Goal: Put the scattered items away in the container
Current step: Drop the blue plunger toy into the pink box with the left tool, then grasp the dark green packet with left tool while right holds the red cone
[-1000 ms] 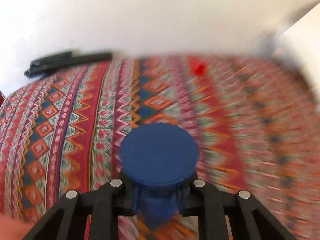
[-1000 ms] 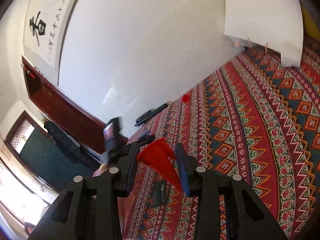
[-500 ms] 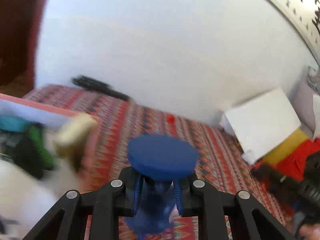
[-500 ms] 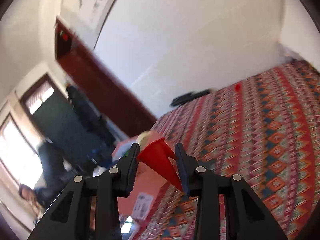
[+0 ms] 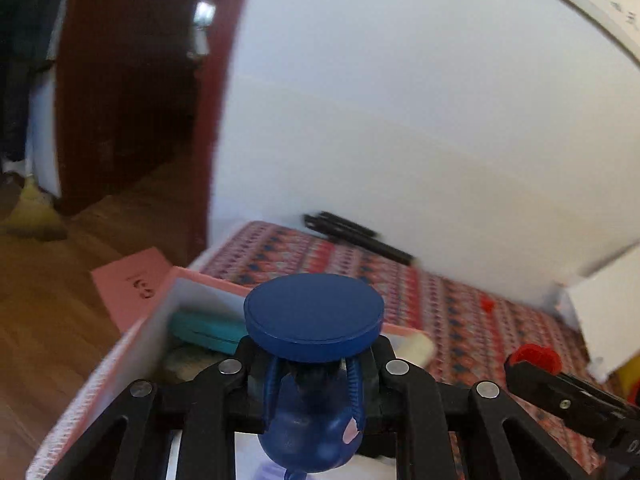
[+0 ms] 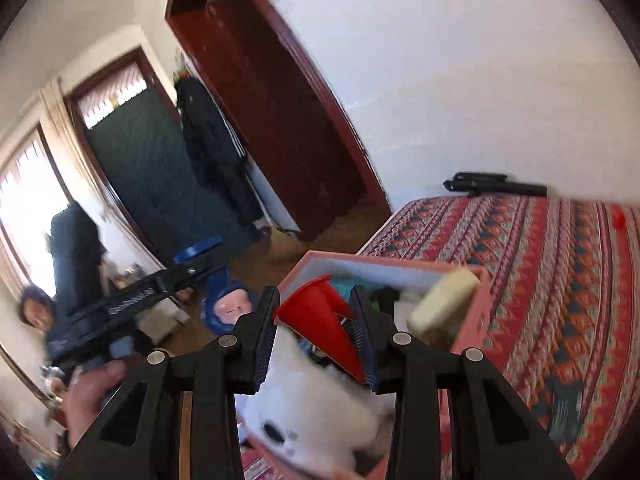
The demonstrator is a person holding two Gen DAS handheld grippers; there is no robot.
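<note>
My left gripper (image 5: 314,376) is shut on a blue hourglass-shaped toy (image 5: 314,316) and holds it above the pink box (image 5: 120,344). My right gripper (image 6: 314,320) is shut on a red cone (image 6: 320,320), also above the pink box (image 6: 476,320), which stands at the bed's edge. The box holds a teal case (image 5: 204,330), a white plush (image 6: 320,408), a cream block (image 6: 444,300) and other items. The right gripper with its red cone shows at the right of the left wrist view (image 5: 532,358). The left gripper and the blue toy show at the left of the right wrist view (image 6: 200,256).
The bed has a red patterned cover (image 6: 560,280). A black folded tripod (image 5: 356,236) lies by the white wall. A small red piece (image 5: 486,303) lies on the cover. A pink lid (image 5: 128,284) lies on the wooden floor. White paper (image 5: 608,304) is at right.
Both grippers have swung left from over the bed to above the pink box, still holding the blue toy and the red cone.
</note>
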